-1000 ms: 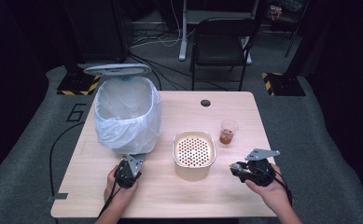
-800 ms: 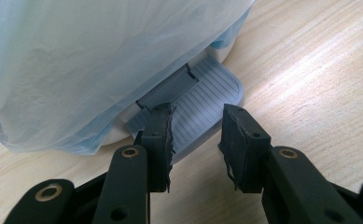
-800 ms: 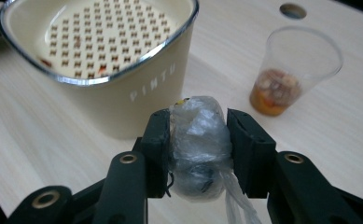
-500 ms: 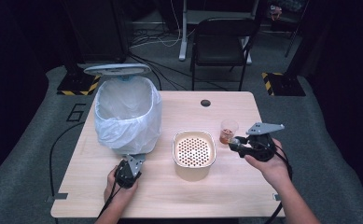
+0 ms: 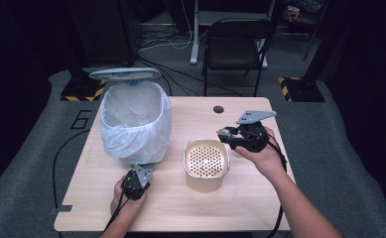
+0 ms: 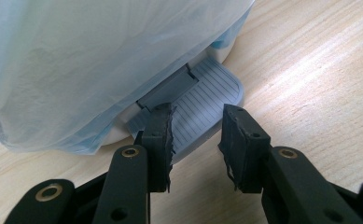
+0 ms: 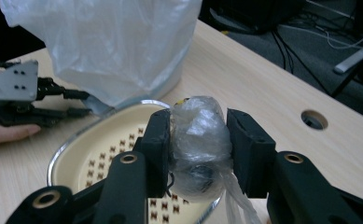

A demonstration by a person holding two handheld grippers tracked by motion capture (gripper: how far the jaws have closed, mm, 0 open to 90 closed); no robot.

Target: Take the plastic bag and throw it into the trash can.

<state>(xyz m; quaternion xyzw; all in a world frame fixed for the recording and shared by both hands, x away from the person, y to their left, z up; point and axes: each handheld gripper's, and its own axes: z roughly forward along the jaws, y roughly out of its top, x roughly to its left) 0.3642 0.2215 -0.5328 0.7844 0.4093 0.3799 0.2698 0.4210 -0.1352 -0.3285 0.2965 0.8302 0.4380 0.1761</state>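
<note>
The right gripper (image 7: 195, 140) is clamping a crumpled clear plastic bundle (image 7: 198, 144) at centre frame, above the cream perforated bowl (image 5: 206, 163). The left gripper (image 6: 195, 140), jaws narrowly apart, is pressing the grey ribbed pedal (image 6: 207, 100) of the white bag-lined bin (image 5: 136, 116). Likely next: carrying the bundle over the bin. A "6" (image 5: 83, 120) is marking the floor.

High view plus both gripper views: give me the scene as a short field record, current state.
right gripper: shut on plastic bundle, held above the strainer rim
left gripper: open, jaws over the bin pedal
bin: lid up, lined with a white bag, on the table's left
strainer: cream, perforated, empty, mid-table
table: light wood
</note>
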